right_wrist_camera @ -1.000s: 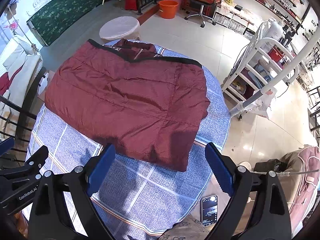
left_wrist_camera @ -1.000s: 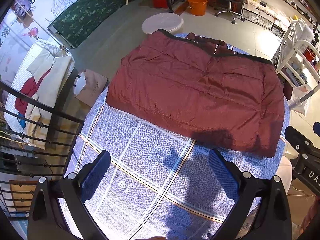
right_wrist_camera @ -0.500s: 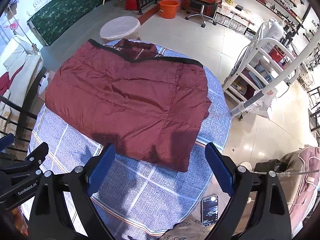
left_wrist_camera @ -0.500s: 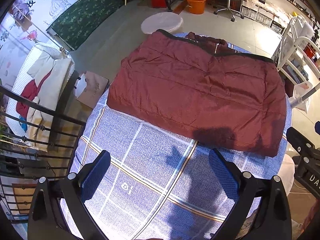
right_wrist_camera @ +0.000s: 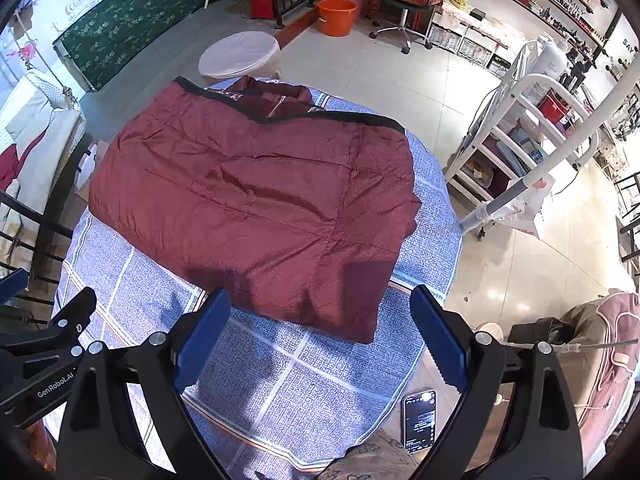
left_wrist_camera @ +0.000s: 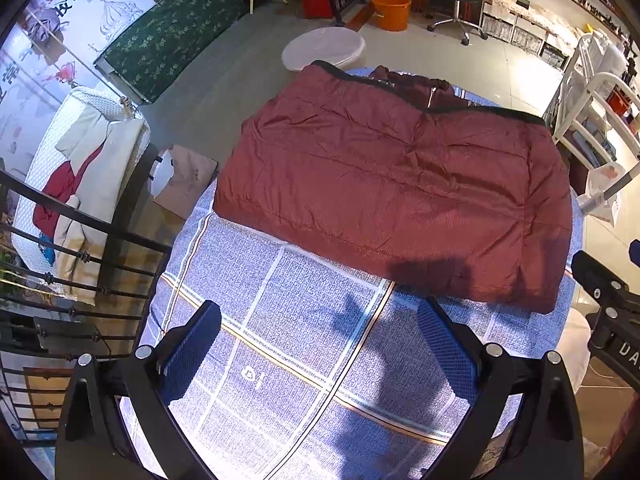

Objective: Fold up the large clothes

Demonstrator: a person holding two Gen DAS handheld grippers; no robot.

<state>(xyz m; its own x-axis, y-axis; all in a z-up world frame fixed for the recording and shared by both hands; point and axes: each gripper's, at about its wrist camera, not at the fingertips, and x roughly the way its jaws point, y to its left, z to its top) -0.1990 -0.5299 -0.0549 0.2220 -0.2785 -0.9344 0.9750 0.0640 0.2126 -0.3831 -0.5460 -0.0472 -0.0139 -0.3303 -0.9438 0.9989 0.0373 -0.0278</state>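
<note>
A dark red padded jacket [left_wrist_camera: 396,196] [right_wrist_camera: 256,208] lies folded into a flat rectangle on the far half of a round table covered with a blue checked cloth [left_wrist_camera: 288,328] [right_wrist_camera: 304,380]. Its black-trimmed edge and collar face away from me. My left gripper [left_wrist_camera: 320,344] hovers open above the bare cloth, short of the jacket's near edge, holding nothing. My right gripper [right_wrist_camera: 320,332] is open too, above the jacket's near right corner, and it also holds nothing. Each gripper's body shows at the side of the other's view.
A phone [right_wrist_camera: 419,420] lies at the table's near right edge. A black railing [left_wrist_camera: 80,240] runs along the left. A white rack [right_wrist_camera: 520,140] and a pole stand to the right. A round stool [left_wrist_camera: 324,48], buckets and an office chair stand on the floor beyond.
Both grippers have drifted slightly; the jacket sits a little higher in the left view. Nothing was gripped or released.
</note>
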